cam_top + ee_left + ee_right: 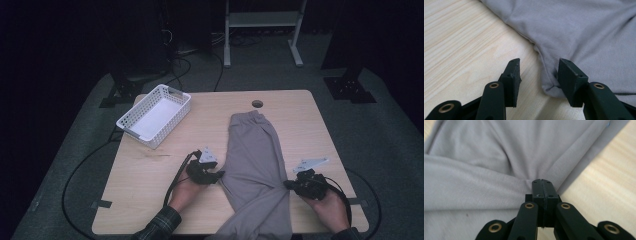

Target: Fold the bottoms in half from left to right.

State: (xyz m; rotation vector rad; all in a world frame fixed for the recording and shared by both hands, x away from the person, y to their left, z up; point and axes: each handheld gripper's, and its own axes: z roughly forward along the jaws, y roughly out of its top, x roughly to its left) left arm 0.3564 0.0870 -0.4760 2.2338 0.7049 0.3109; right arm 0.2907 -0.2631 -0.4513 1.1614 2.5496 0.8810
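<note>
Folding grey trousers (256, 165) on the worktop (150, 185), you pinch the right edge while the left gripper (216, 175) waits open.

Your right gripper (541, 185) is clamped shut on a fold of cloth; slide the left gripper's far jaw under the hem corner (550, 86) before closing, so both edges lift evenly.

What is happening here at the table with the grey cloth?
A person works on grey trousers spread on a wooden table, with a gripper in each hand. The right gripper is shut on the garment's edge, and the fabric bunches at its tips. The left gripper is open at the opposite edge, with a fold between its jaws. A white basket stands at the far left corner.
</note>
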